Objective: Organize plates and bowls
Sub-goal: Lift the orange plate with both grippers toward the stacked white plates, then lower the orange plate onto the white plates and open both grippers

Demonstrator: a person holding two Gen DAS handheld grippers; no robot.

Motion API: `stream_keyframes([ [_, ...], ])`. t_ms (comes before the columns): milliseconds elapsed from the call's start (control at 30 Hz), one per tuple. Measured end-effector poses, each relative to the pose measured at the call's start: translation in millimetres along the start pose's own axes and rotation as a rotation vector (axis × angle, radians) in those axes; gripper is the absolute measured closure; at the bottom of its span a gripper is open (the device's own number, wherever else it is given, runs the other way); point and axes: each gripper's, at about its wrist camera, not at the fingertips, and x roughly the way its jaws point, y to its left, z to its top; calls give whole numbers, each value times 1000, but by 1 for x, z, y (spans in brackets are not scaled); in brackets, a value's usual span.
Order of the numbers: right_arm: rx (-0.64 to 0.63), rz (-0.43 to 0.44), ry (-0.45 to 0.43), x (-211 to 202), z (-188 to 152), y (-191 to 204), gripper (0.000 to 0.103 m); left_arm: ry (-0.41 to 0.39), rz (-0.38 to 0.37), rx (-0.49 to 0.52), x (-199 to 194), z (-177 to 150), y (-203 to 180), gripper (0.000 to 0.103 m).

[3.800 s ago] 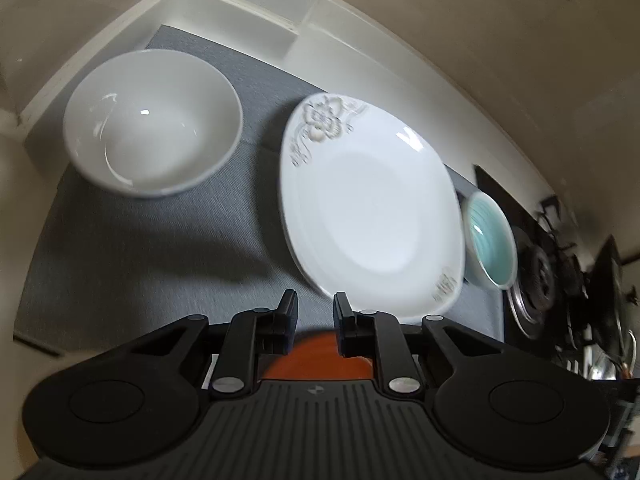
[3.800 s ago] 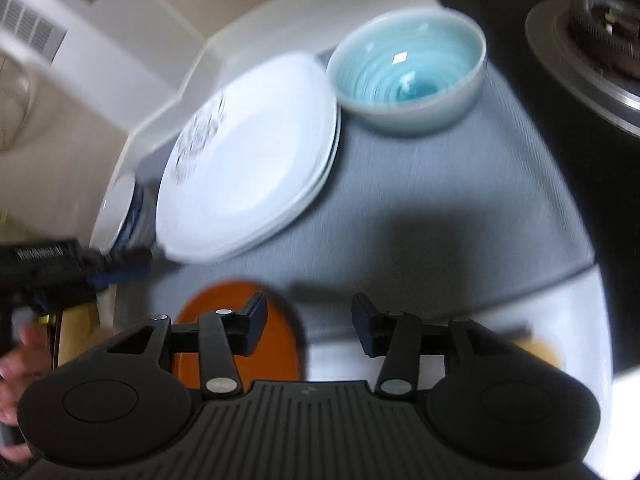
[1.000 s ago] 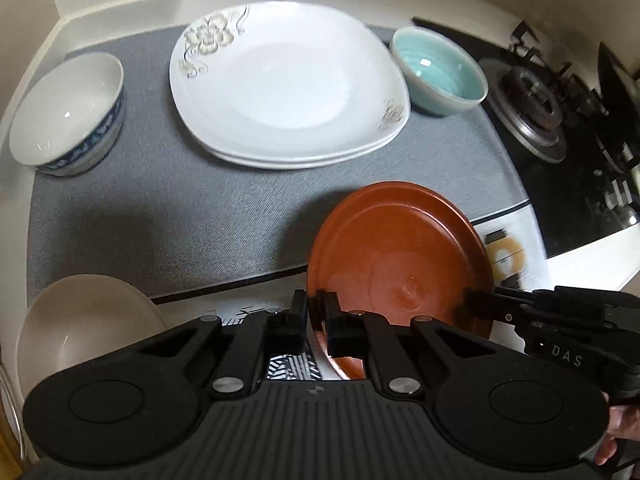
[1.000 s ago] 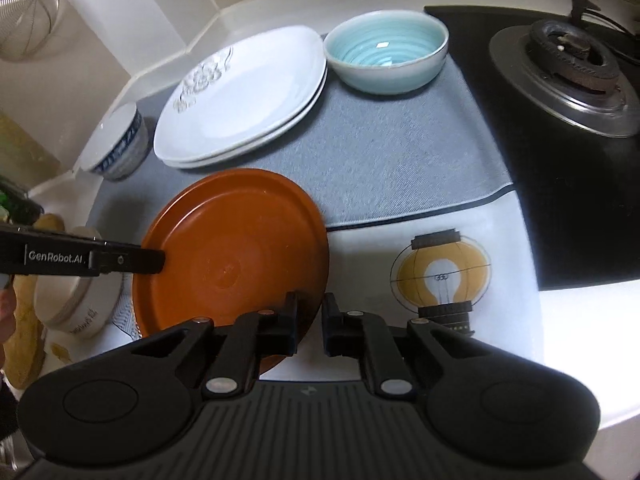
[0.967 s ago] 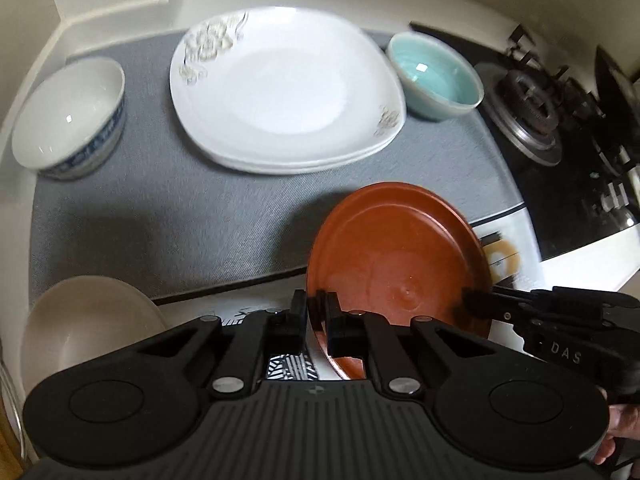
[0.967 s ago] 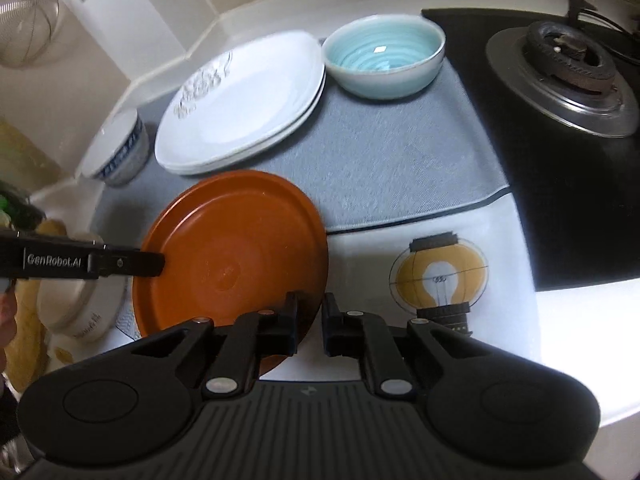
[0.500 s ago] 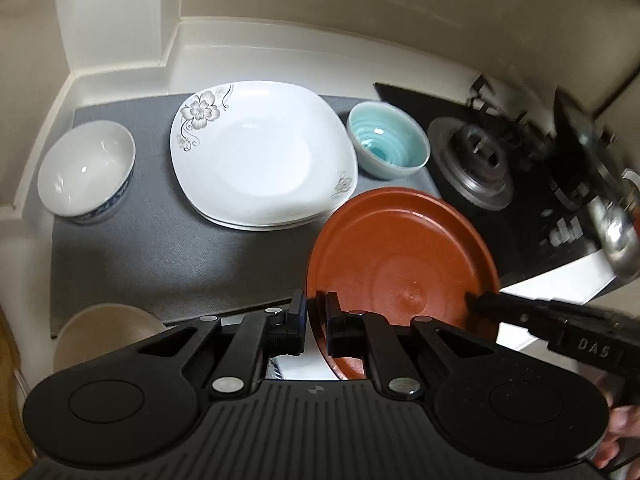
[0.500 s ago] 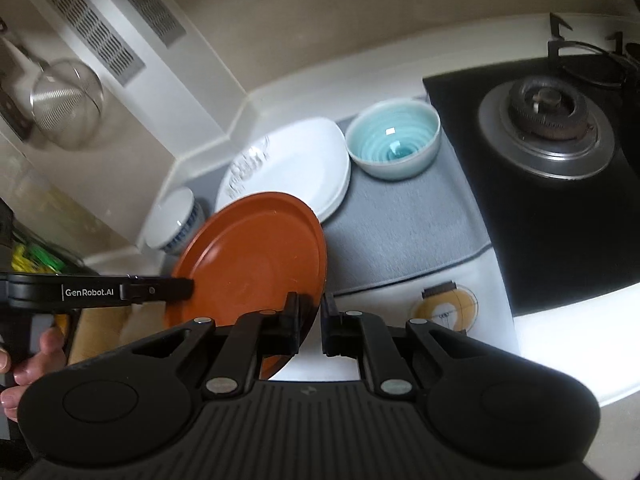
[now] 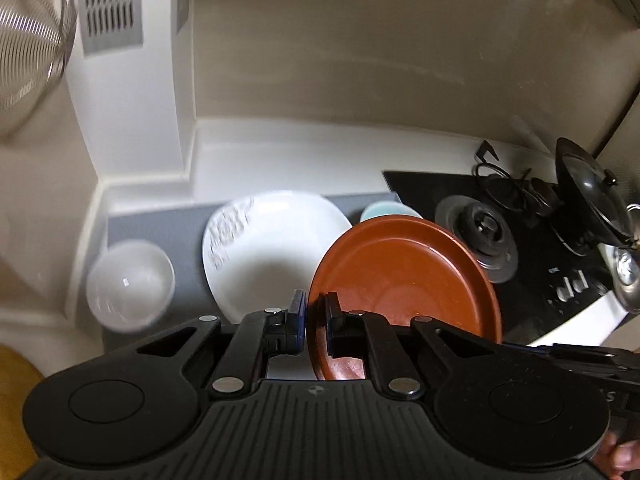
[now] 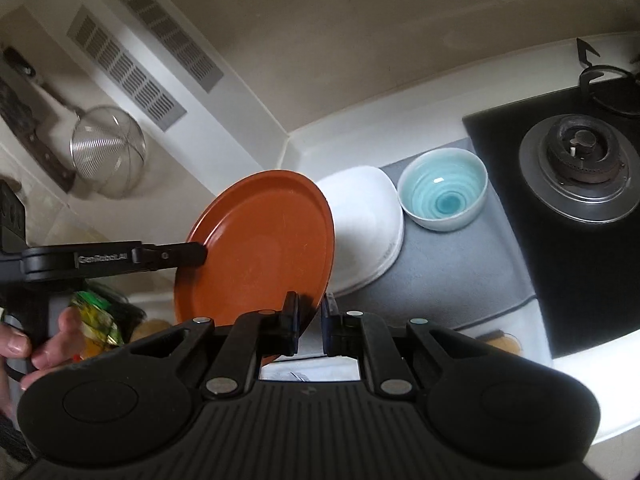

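Brown plate (image 10: 260,240) being held aloft, opposite rims being pinched by left gripper (image 9: 316,322) and right gripper (image 10: 308,322), likely for stacking onto white plates (image 9: 264,256).

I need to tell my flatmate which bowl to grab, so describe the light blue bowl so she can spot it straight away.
Find the black gas hob on the counter; a grey mat lies right beside it. The light blue bowl sits on the mat's far corner by the hob, next to the white plates. It is the only bowl with a turquoise inside marked by ringed swirls; the other bowl on the mat is white inside.
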Motion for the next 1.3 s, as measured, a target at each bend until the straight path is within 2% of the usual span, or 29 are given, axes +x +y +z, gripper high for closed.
stream_keyframes([
  [233, -30, -13, -56, -1, 23, 4, 91, -37, 11, 23, 0, 13, -5, 93],
  [433, -32, -19, -70, 14, 45, 2, 92, -22, -13, -37, 15, 28, 9, 93],
  [600, -58, -25, -58, 40, 53, 8, 92, -34, 35, -64, 24, 34, 18, 93],
  [867, -76, -89, -65, 81, 59, 10, 93, -39, 19, -133, 41, 38, 42, 93],
  [1100, -193, -193, -65, 119, 58, 16, 93, -9, 42, -172, 75, 40, 55, 93],
  [1300, -217, -255, -46, 156, 50, 13, 93, 30, 141, -158, 110, 28, 53, 92],
])
